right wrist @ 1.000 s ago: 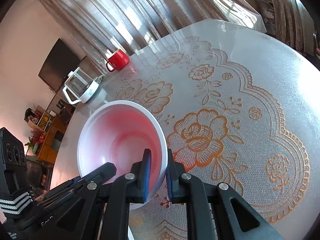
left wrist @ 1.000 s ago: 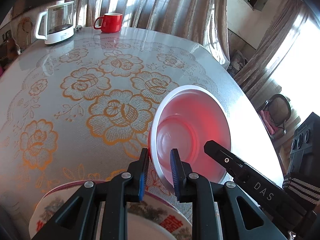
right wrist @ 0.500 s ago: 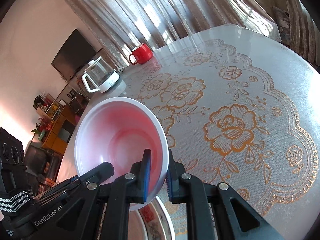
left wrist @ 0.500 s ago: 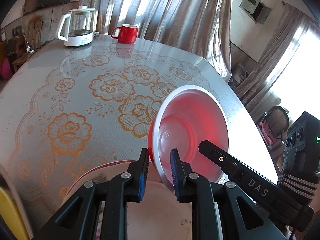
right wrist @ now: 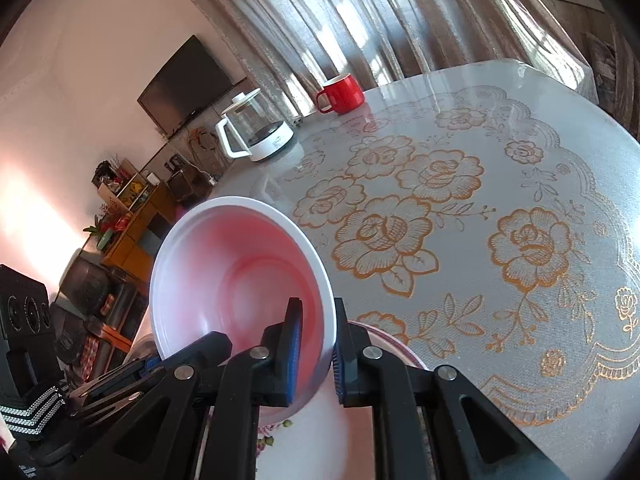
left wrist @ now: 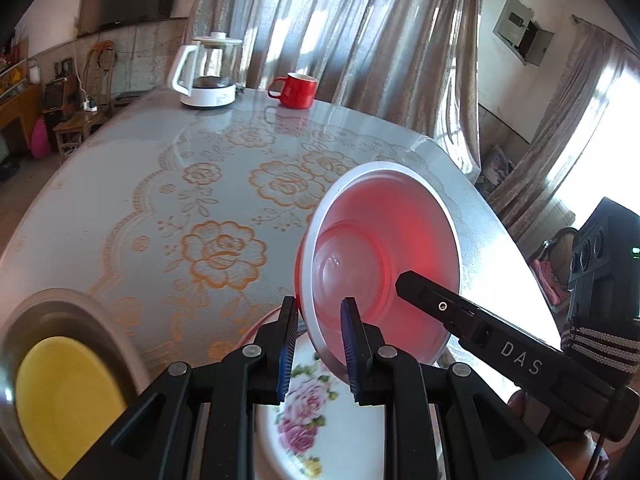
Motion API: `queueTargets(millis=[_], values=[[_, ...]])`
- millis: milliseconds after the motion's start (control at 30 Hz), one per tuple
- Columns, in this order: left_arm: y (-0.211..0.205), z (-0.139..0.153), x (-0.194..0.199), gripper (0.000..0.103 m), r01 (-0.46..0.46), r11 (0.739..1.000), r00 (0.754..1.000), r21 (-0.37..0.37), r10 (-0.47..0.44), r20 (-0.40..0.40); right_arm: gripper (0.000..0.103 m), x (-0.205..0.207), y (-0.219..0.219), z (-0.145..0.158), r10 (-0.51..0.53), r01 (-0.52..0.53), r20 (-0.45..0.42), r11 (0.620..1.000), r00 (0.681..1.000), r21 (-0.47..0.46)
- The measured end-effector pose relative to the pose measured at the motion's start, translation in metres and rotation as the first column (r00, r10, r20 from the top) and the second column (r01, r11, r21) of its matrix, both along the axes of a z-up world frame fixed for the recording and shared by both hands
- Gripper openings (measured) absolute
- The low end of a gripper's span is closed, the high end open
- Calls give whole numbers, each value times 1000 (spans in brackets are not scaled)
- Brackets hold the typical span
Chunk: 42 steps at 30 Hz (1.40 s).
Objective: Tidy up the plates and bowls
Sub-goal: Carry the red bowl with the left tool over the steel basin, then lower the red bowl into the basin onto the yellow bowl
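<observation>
Above a floral plate (left wrist: 332, 424) at the table's (right wrist: 500, 160) near edge, both the left gripper (left wrist: 318, 344) and right gripper (right wrist: 316, 346) pinch opposite rims of the tilted red bowl (left wrist: 384, 256), held aloft.

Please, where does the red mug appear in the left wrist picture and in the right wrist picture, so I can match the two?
Left wrist view: the red mug stands at the far edge of the table, upper centre, right of the glass kettle.
Right wrist view: the red mug is at the upper centre, again right of the kettle.
Shared landmark: the glass kettle with white handle.
</observation>
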State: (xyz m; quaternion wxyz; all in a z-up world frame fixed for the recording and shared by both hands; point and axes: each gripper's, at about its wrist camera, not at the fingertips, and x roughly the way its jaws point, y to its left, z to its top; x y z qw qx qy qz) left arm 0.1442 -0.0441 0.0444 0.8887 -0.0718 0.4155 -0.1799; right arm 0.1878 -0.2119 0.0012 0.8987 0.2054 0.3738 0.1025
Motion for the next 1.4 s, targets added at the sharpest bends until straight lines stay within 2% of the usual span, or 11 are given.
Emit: queueTargets(millis=[200,700,1100,1400], values=[[31,5,-20,22,-50,999,998,13,49,45,12,-3,35,0,80,-80,1,997,997,-4],[87,-7,-53,22,-170,984,985,46,168,48,12,-6,103,-12,236,-237,-24,972,971,-2],[115,-8,-70,22,-227,973,972,38,224,68,12,-12,134,-14,302,-303,-30,953,953,-13],[144,-8,-81,22,-257,966,964,0,257,63,12,-15,159,-7,360,-360,-23,933,933,-9]])
